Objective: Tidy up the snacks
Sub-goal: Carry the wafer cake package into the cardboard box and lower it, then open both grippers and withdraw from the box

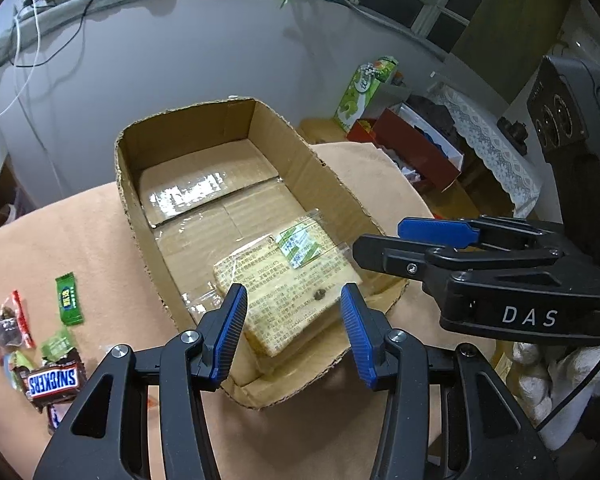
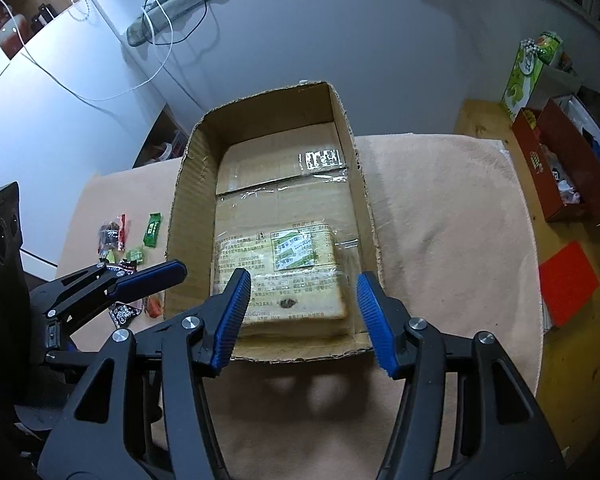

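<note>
An open cardboard box [image 1: 140, 216] [image 2: 188, 200] stands on the peach-covered table. A clear-wrapped pale cake packet [image 1: 288, 292] [image 2: 284, 276] lies flat inside at the box's near end. My left gripper [image 1: 294, 328] is open and empty, just above the near rim over the packet. My right gripper [image 2: 304, 316] is open and empty, hovering at the box's near edge; it shows in the left wrist view [image 1: 420, 244]. Small snacks lie left of the box: a Snickers bar [image 1: 54, 380], a green candy [image 1: 69, 299] [image 2: 153, 229] and a red-edged packet [image 1: 10, 322] [image 2: 112, 234].
A peach cloth [image 2: 440, 240] covers the table. Right of the table stand a red box of clutter [image 2: 568, 176], a green carton [image 2: 526, 76] and a red pad [image 2: 566, 282]. A grey wall with cables is behind.
</note>
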`<state>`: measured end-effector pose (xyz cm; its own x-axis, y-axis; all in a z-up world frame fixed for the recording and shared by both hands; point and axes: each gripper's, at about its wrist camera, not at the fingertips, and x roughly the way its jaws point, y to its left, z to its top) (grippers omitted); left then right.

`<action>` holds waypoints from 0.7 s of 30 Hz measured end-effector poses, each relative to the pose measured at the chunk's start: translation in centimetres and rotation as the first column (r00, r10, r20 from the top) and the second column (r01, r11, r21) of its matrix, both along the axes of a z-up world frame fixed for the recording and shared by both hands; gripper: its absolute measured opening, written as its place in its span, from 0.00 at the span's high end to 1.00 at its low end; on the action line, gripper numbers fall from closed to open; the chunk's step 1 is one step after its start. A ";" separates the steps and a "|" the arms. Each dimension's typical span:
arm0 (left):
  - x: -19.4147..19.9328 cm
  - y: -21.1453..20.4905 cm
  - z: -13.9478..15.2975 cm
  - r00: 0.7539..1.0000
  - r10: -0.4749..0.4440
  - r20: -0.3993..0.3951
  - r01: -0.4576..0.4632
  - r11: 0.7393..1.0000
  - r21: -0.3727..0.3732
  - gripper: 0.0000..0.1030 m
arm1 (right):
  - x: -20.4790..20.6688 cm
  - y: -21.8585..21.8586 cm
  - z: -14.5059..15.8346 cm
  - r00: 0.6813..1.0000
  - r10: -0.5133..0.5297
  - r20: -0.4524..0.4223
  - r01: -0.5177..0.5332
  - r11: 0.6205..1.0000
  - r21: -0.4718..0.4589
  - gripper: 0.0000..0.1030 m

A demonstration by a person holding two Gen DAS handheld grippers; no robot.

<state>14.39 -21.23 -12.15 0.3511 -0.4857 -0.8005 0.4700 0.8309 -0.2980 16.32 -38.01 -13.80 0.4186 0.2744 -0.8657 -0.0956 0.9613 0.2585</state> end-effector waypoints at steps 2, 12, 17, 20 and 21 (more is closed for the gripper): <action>-0.1 0.3 0.3 1.000 0.007 0.003 -0.007 1.000 -0.006 0.55 | -0.4 -0.1 0.2 1.000 -0.012 0.005 0.012 1.000 -0.003 0.44; -1.3 3.6 1.7 0.998 0.057 0.032 -0.057 0.998 -0.007 0.55 | -2.4 1.1 1.7 0.998 -0.013 0.063 0.014 1.000 -0.009 0.44; -1.9 6.7 2.4 0.993 0.108 0.038 -0.108 0.994 -0.014 0.55 | -4.0 2.7 3.1 0.992 0.025 0.121 -0.025 1.000 -0.003 0.25; -2.3 9.4 2.8 0.988 0.149 0.039 -0.148 0.989 -0.017 0.55 | -5.0 3.9 3.7 0.989 0.059 0.132 -0.059 0.998 -0.002 0.18; -2.4 10.3 3.0 0.986 0.165 0.040 -0.164 0.986 -0.015 0.55 | -5.3 4.4 3.8 0.989 0.073 0.130 -0.073 0.997 -0.005 0.18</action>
